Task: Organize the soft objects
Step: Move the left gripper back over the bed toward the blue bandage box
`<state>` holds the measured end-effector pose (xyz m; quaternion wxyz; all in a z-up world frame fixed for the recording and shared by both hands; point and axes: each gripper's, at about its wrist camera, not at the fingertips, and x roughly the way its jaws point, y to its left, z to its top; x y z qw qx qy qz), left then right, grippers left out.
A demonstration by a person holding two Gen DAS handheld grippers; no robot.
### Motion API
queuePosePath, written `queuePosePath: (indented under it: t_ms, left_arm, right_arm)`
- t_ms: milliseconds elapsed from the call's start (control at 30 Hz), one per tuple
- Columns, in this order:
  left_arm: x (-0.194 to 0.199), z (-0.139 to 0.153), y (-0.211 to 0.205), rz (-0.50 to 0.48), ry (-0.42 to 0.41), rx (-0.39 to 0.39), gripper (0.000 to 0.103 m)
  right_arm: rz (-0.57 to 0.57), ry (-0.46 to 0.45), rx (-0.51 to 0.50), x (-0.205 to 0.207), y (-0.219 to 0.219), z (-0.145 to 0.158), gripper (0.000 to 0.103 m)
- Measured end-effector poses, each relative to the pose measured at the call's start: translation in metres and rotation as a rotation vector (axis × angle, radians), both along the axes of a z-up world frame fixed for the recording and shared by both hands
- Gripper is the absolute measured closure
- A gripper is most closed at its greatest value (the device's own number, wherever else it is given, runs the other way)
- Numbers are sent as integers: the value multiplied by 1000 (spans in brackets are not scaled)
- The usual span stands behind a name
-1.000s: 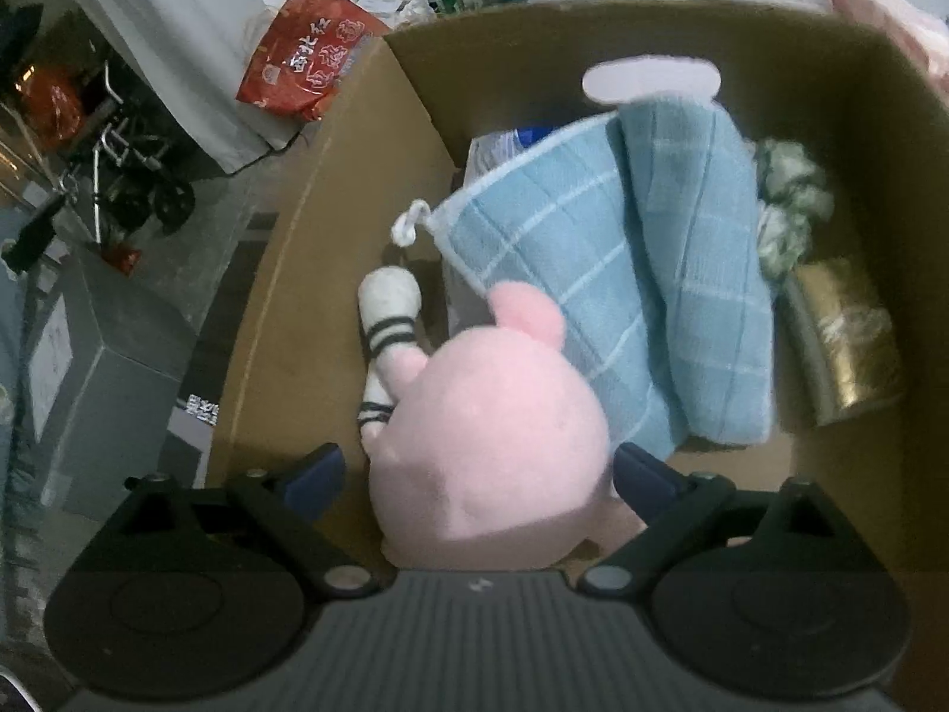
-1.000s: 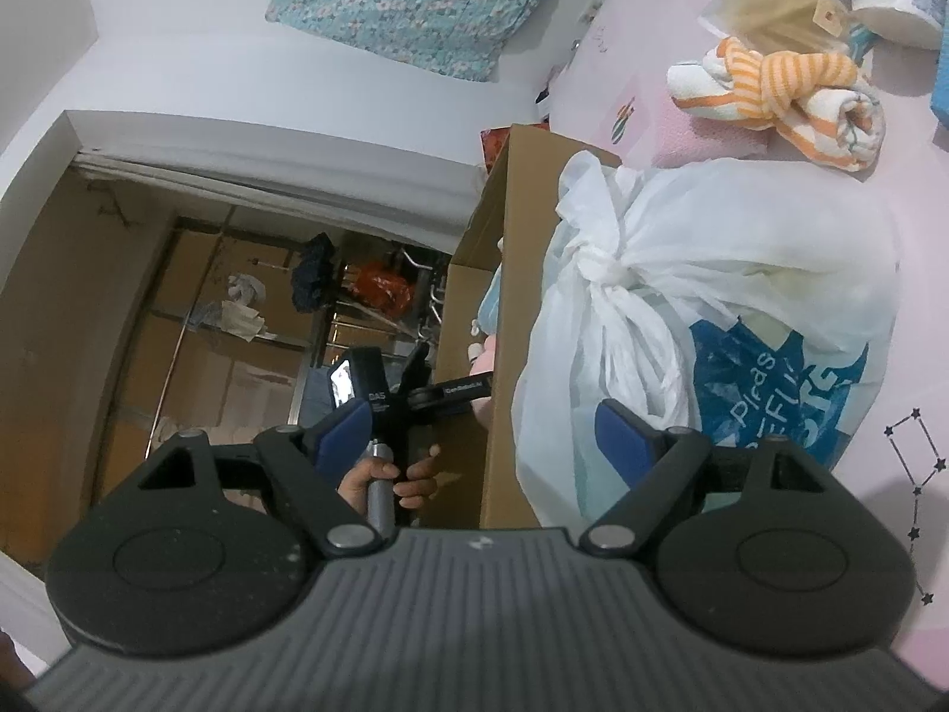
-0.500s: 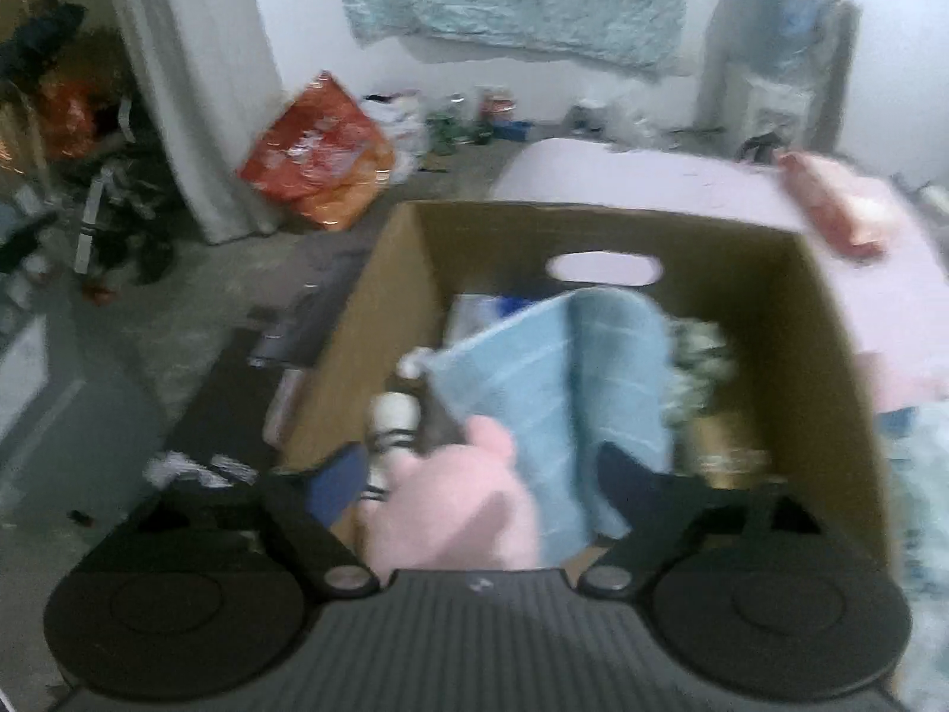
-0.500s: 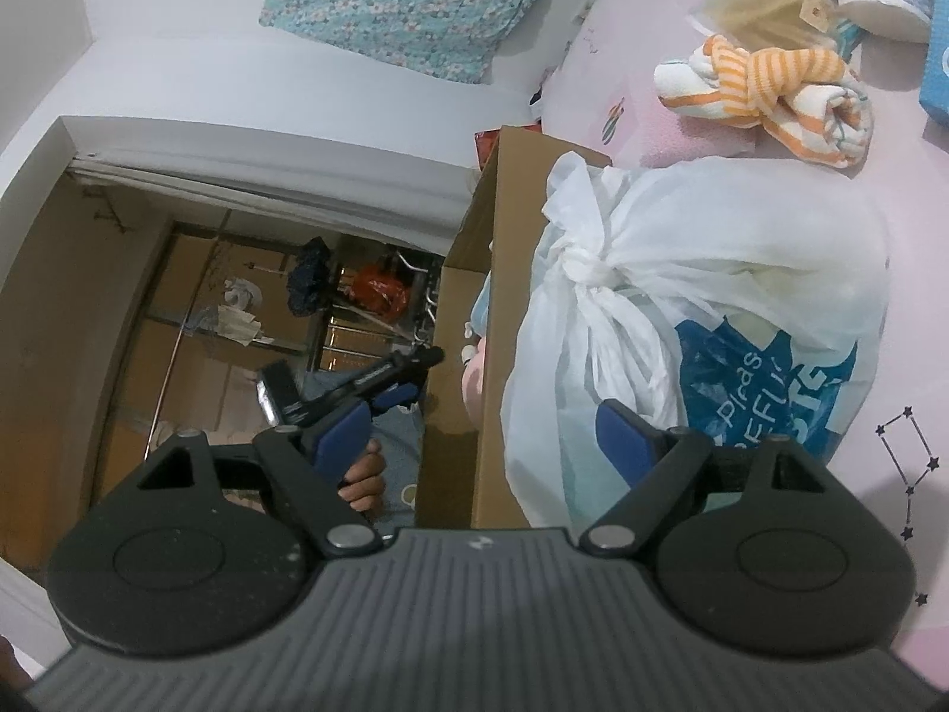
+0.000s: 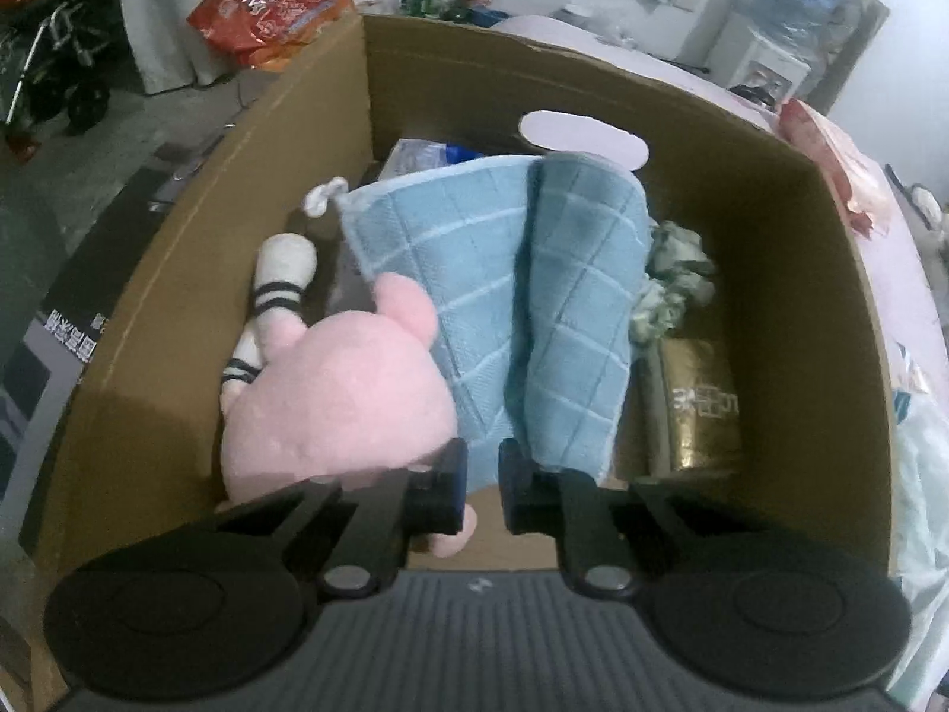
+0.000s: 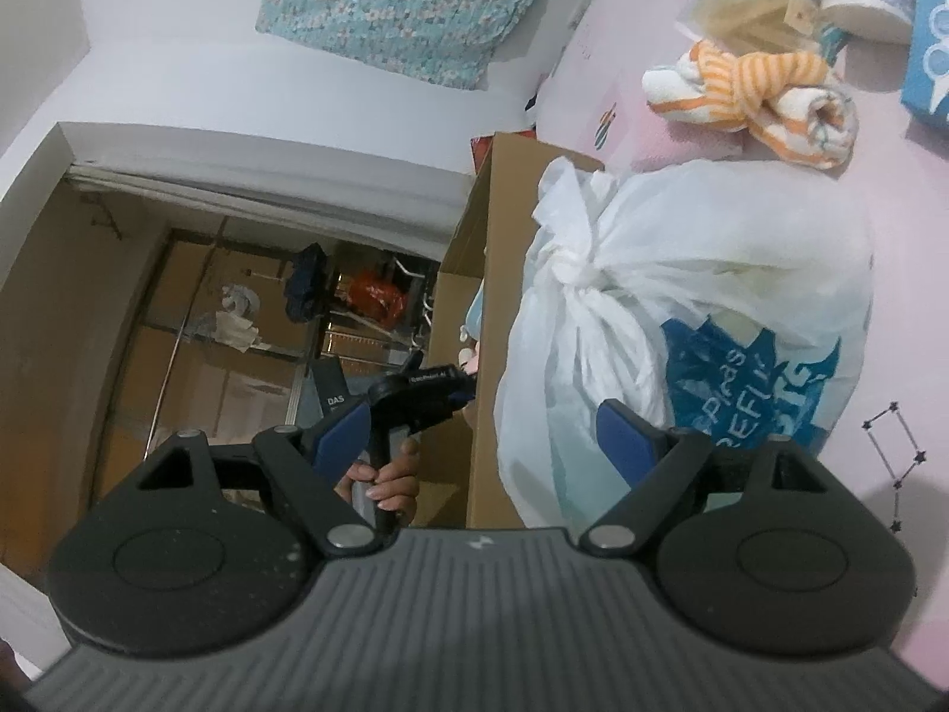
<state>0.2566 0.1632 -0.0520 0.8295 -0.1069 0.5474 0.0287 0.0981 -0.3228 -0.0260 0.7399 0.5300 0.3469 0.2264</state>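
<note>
Two grippers: left gripper (image 5: 480, 489) closed empty over cardboard box (image 5: 178, 273), right gripper (image 6: 483, 436) wide above pink bedsheet (image 6: 664, 136)

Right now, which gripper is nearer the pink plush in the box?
Left. The left gripper hangs over the cardboard box, jaws nearly shut on nothing, right beside the pink plush. The right gripper stays outside the box, open, facing the white plastic bag.

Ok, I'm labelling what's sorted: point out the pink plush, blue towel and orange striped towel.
pink plush (image 5: 344, 403), left wrist view, its back.
blue towel (image 5: 510, 296), left wrist view, middle fold.
orange striped towel (image 6: 765, 95), right wrist view, knotted middle.
</note>
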Motion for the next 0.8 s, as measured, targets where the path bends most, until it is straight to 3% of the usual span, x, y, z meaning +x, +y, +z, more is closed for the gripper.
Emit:
queuePosePath:
  t_ms: [167,233,300,400,467,567,800]
  left_arm:
    - [-2,2,-5,-15,0,27,85]
    - [-2,4,-11,-28,-13,22,70]
    - [-7,14,-18,-34,-49,22,43]
    - [-22,39,-40,-52,-155,142,29]
    - [-34,58,-57,-86,-223,203,24]
    - [-53,89,-81,-118,-322,224,21]
    - [-99,137,-155,-236,-477,155,16]
  right_arm:
    - [-10,6,5,-1,-4,-4,19]
    - [-11,11,4,-1,-6,-6,19]
    - [-14,17,-1,-3,-8,-7,19]
    - [-39,24,-36,-12,-18,-8,19]
    - [-81,28,-65,-22,-30,-9,19]
    - [-163,35,-99,-38,-52,-13,19]
    - [-346,39,-119,-66,-104,-20,19]
